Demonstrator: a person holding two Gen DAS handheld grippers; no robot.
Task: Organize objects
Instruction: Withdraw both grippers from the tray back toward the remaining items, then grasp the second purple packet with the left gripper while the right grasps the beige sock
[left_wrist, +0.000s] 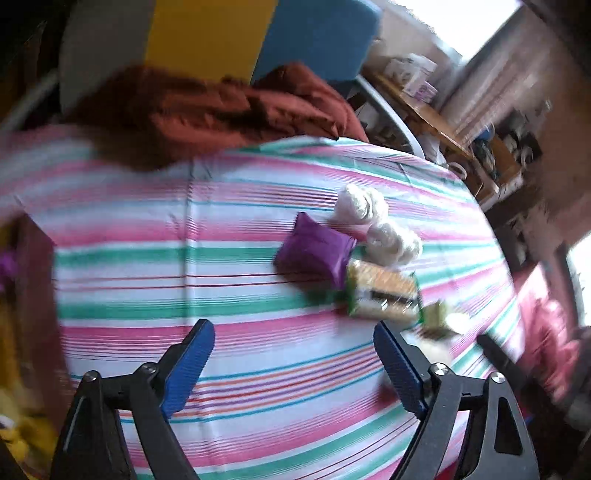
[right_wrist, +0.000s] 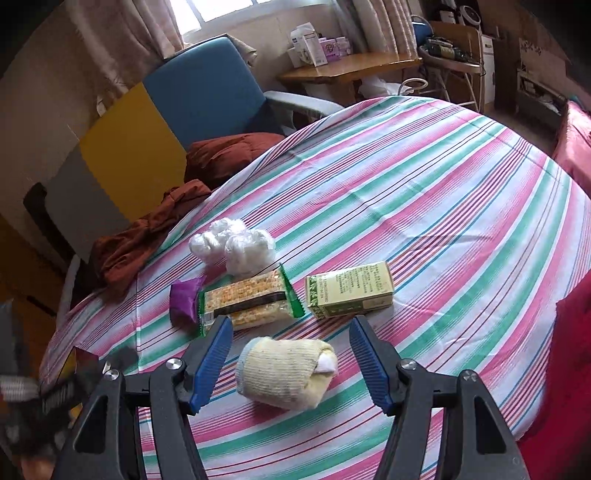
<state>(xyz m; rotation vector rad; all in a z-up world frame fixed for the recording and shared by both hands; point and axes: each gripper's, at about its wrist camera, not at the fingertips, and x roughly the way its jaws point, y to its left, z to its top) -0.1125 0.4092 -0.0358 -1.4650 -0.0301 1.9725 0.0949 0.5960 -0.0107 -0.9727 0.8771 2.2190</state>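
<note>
On the striped tablecloth (right_wrist: 443, 221) lie two white plastic bundles (right_wrist: 232, 245), a purple packet (right_wrist: 183, 301), a cracker pack in green wrapping (right_wrist: 247, 301), a green-and-cream box (right_wrist: 349, 293) and a rolled yellowish sock (right_wrist: 284, 373). My right gripper (right_wrist: 291, 321) is open, with the sock lying between its blue fingers, clear of both pads. My left gripper (left_wrist: 291, 326) is open over bare cloth with nothing between its fingers. The purple packet (left_wrist: 314, 254), cracker pack (left_wrist: 384, 295) and white bundles (left_wrist: 369, 221) lie ahead of it to the right. This view is blurred.
A rust-brown cloth (right_wrist: 155, 229) is heaped at the table's far left edge, beside a blue and yellow chair (right_wrist: 199, 92). A wooden side table (right_wrist: 347, 70) with boxes stands behind. A brown box (left_wrist: 33, 295) sits at the left. Pink fabric (right_wrist: 576, 147) lies on the right.
</note>
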